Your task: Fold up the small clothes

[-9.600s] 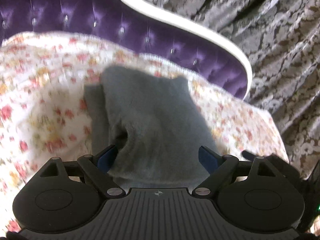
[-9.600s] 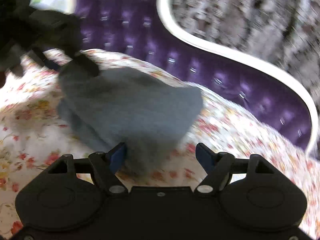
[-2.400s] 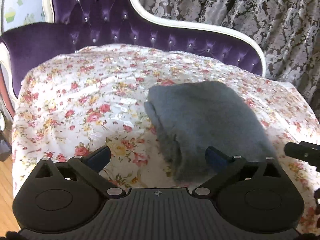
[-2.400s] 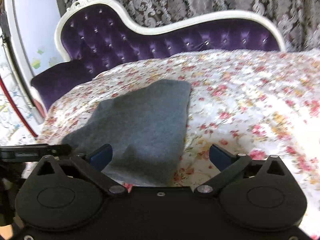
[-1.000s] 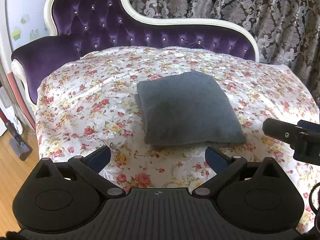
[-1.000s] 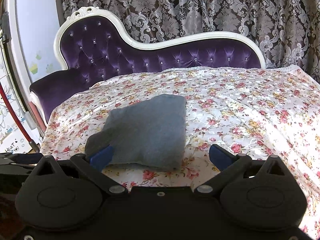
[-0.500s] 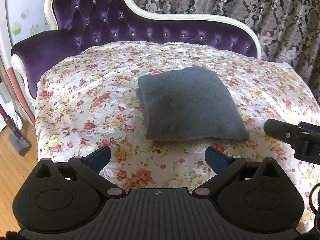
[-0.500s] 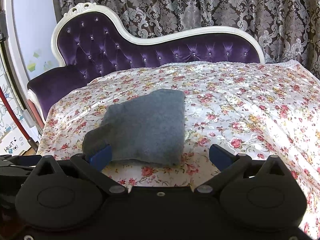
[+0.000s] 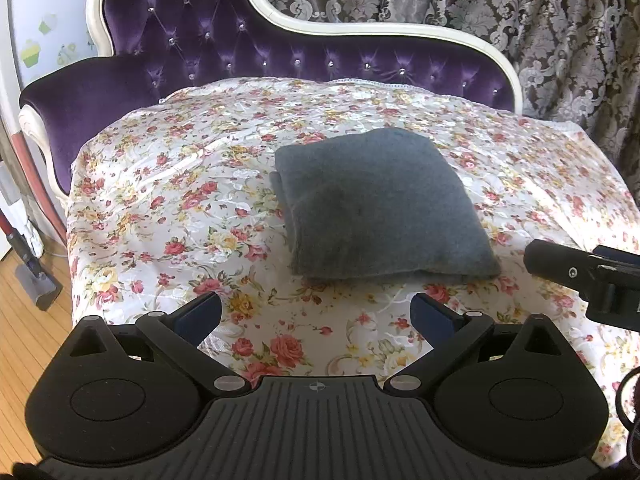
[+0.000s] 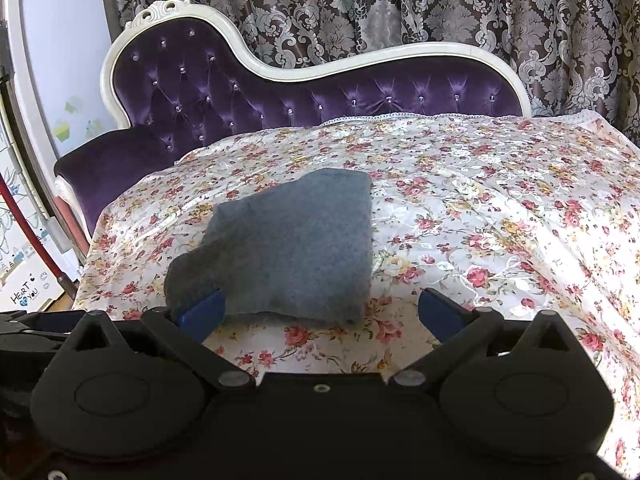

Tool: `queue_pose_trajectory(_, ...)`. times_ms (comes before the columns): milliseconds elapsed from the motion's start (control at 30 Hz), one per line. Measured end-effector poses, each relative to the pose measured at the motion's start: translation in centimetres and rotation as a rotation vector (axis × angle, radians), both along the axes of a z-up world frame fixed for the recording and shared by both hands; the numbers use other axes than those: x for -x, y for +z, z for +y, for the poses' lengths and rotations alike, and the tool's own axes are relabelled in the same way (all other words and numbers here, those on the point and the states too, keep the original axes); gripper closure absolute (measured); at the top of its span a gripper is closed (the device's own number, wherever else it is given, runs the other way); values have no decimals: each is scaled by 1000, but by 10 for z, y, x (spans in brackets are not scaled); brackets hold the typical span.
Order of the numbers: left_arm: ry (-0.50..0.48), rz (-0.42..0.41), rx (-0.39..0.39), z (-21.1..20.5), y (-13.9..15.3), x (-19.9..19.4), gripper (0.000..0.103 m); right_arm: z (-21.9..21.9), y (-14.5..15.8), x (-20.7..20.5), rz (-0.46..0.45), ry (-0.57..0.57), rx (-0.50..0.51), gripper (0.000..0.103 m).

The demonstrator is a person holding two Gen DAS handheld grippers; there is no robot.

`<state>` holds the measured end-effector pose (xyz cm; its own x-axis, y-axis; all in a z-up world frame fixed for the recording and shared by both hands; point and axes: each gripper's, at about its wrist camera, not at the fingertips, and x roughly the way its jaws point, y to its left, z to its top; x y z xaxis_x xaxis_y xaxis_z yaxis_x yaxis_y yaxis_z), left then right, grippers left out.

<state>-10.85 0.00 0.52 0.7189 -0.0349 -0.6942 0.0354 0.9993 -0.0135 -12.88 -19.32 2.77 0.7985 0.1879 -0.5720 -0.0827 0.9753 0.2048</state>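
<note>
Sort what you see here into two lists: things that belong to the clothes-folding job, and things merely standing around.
Job: folded grey garment; floral cover it lies on; left tongs and right tongs, both open.

Bystanders: purple sofa back; patterned curtain; vacuum head on the floor.

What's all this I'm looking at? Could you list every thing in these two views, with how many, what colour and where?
folded grey knitted garment: one, grey, lying flat on the floral cover, in front of both tongs
glossy floral bed cover: one, white with red and yellow roses, spread over the couch seat
tufted purple velvet couch with a white frame: one, purple and white, under and behind the cover
patterned damask curtain: one, dark brown and silver, behind the couch
wooden floor: light brown, left of the couch
red-handled floor tool: one, red and grey, leaning at the far left
left tongs: one, black with blue pads, open, empty
right tongs: one, black with blue pads, open, empty
</note>
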Motion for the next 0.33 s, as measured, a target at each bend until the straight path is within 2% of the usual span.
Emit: queue_pose_trajectory(333, -6, 10, 2, 1, -2, -3, 1, 2, -1, -2, 13, 1, 0, 1)
